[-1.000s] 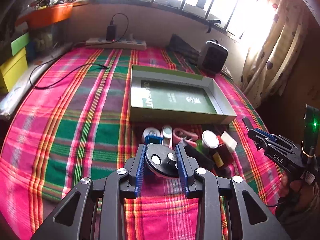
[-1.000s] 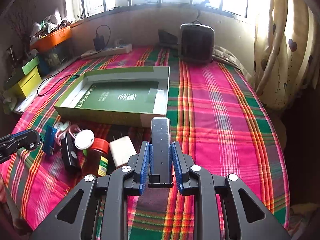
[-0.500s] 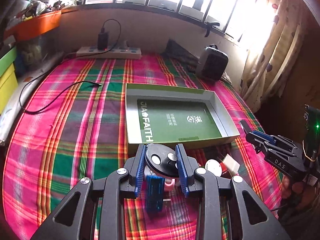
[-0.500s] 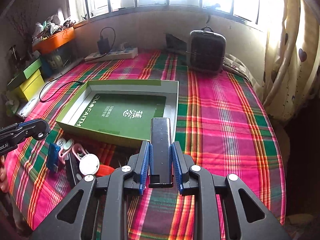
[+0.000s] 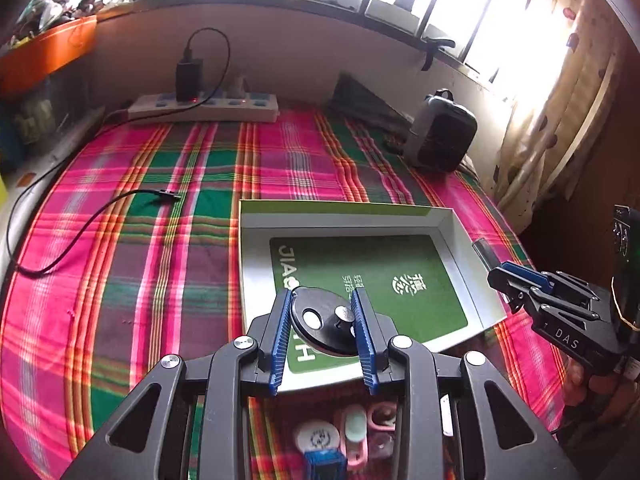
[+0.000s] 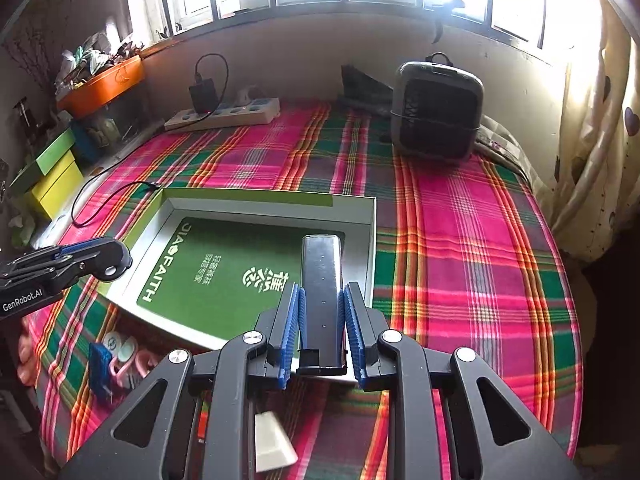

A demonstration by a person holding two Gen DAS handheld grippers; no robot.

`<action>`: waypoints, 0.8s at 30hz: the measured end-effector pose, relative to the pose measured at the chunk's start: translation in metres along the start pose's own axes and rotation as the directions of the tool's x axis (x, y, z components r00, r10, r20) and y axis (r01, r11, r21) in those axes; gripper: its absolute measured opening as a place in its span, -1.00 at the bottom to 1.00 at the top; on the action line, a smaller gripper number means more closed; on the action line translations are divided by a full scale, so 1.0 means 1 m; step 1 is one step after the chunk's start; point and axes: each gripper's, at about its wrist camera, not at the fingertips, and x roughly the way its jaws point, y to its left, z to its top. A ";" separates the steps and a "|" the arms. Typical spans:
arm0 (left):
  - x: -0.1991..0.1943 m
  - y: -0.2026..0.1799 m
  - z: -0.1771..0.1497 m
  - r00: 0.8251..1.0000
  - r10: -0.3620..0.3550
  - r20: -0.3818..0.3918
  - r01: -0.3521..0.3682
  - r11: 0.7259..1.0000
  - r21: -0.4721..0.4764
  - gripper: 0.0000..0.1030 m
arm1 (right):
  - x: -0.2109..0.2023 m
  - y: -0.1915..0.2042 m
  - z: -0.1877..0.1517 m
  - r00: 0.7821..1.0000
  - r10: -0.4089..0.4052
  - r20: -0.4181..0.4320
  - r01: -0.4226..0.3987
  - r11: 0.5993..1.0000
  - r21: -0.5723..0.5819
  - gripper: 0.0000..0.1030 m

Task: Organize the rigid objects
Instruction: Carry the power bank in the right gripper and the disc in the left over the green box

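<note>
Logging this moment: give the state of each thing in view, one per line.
Left tool: shut on the round black disc, above the box.
Right tool: shut on the black bar.
Green box: open, nothing lying in it.
Power strip: charger plugged in.
Small items: outside the box.

There are two tools: the left tool [image 5: 322, 324] and the right tool [image 6: 322, 322]. One round black disc [image 5: 324, 326] and one long black bar [image 6: 322, 280] are seen. There is one green box [image 6: 256, 204], one power strip [image 6: 224, 114], one charger [image 6: 202, 96], one small heater [image 6: 436, 112] and one orange tray [image 6: 104, 84].
</note>
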 end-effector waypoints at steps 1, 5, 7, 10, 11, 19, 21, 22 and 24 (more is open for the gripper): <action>0.004 -0.001 0.002 1.000 -0.001 -0.002 0.001 1.000 0.004 -0.43 | 0.004 0.000 0.002 1.000 -0.001 -0.006 0.001 1.000 0.000 -0.53; 0.024 0.000 0.008 1.000 -0.006 -0.028 0.006 1.000 -0.004 -0.43 | 0.021 0.000 0.006 0.999 -0.006 -0.035 0.006 1.000 -0.009 -0.53; 0.031 -0.003 0.010 0.999 -0.010 -0.036 0.010 1.000 0.006 -0.43 | 0.028 0.001 0.007 0.999 -0.008 -0.047 0.008 1.000 -0.012 -0.53; 0.041 -0.006 0.013 0.999 -0.007 -0.048 0.008 1.000 0.019 -0.43 | 0.038 0.002 0.009 0.998 -0.004 -0.063 0.003 1.000 -0.017 -0.53; 0.045 -0.006 0.014 0.999 -0.006 -0.053 0.007 1.000 0.020 -0.43 | 0.042 0.003 0.010 0.998 -0.004 -0.068 0.003 1.000 -0.021 -0.53; 0.065 -0.007 0.012 0.996 0.020 -0.087 -0.017 0.999 0.040 -0.43 | 0.060 0.007 0.011 0.995 -0.036 -0.088 0.032 0.998 -0.050 -0.53; 0.066 -0.006 0.012 0.996 0.022 -0.085 -0.018 0.999 0.041 -0.43 | 0.063 0.007 0.011 0.995 -0.035 -0.095 0.030 0.998 -0.051 -0.53; 0.065 -0.006 0.013 0.996 0.020 -0.084 -0.017 0.999 0.042 -0.43 | 0.065 0.006 0.012 0.995 -0.035 -0.098 0.030 0.998 -0.050 -0.53; 0.065 -0.006 0.013 0.996 0.022 -0.082 -0.018 0.999 0.046 -0.43 | 0.067 0.006 0.011 0.995 -0.035 -0.097 0.030 0.998 -0.053 -0.53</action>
